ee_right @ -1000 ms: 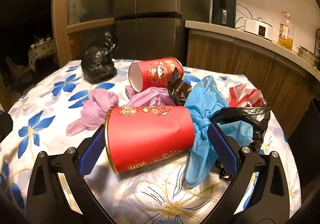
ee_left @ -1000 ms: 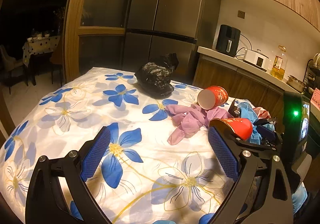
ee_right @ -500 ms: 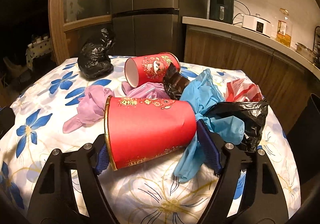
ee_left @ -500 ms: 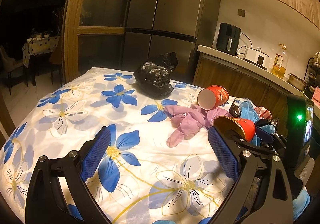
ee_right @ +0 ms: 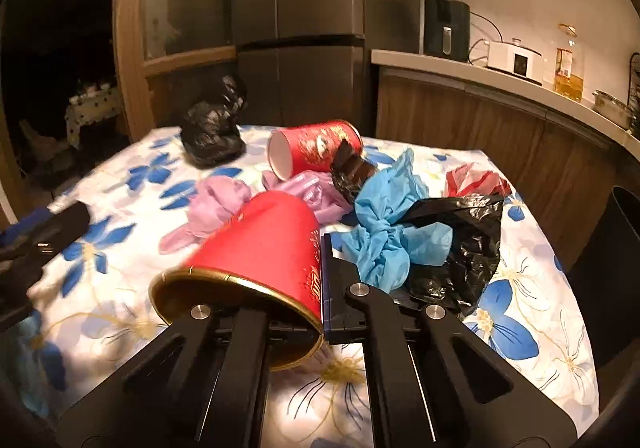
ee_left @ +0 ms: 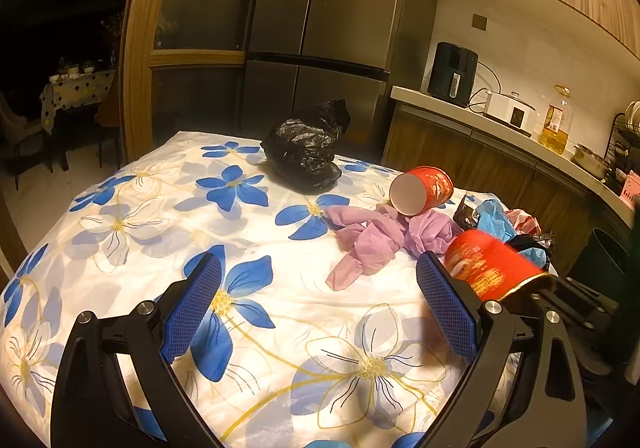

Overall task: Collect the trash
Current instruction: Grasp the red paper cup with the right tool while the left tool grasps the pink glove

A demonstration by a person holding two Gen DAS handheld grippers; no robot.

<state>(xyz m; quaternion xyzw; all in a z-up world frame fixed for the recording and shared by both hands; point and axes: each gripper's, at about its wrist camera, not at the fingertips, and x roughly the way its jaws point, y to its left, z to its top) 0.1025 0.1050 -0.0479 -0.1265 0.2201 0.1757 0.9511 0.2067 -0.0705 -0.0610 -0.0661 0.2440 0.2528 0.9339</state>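
My right gripper (ee_right: 292,280) clamps a red gold-rimmed paper cup (ee_right: 260,248) beside the crumpled blue plastic glove (ee_right: 384,236); my left gripper (ee_left: 320,308) gapes empty.

Your table wears a white cloth (ee_left: 168,215) patterned with big blue flowers and pale, yellow-outlined ones. The cup (ee_right: 264,248) nearest you is red with a gold rim and gold print; the second cup (ee_right: 316,147) is red with gold-and-white figures and a white inside. You have lilac plastic (ee_left: 380,236), bright blue plastic (ee_right: 392,224), glossy black bags (ee_right: 212,127) and a red-and-white striped scrap (ee_right: 476,179). Your gripper pads (ee_left: 192,304) are blue on black frames
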